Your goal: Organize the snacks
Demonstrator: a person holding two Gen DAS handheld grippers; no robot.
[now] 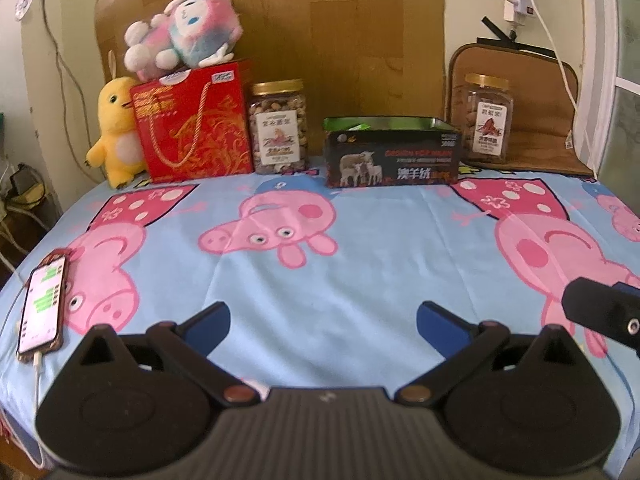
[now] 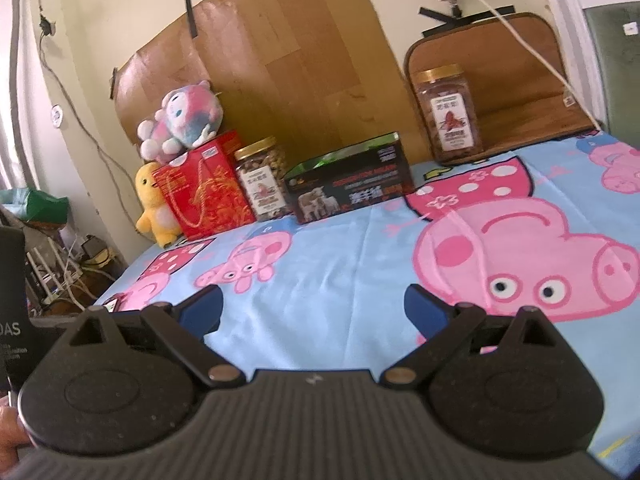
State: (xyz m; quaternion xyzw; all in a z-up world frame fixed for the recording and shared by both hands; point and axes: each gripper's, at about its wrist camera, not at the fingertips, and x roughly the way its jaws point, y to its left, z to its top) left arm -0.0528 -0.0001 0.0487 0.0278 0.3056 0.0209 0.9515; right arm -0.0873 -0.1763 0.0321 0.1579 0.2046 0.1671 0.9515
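Along the back of the blue cartoon-pig cloth stand a red gift bag [image 1: 194,120] [image 2: 202,190], a gold-lidded jar of nuts [image 1: 278,128] [image 2: 262,178], an open dark box with sheep printed on it [image 1: 392,152] [image 2: 350,180], and a second gold-lidded snack jar [image 1: 484,120] [image 2: 448,114] off to the right. My left gripper [image 1: 323,326] hovers low over the front of the cloth, open and empty. My right gripper [image 2: 312,312] is also open and empty, tilted, well short of the snacks. Part of the right gripper's body [image 1: 604,312] shows at the right edge of the left wrist view.
A phone [image 1: 42,304] on a charging cable lies at the front left of the cloth. A yellow plush chick [image 1: 116,132] stands left of the bag, and a pink plush toy [image 1: 184,32] sits on top. Cardboard [image 1: 280,20] lines the wall; a brown mat [image 1: 532,100] leans behind the right jar.
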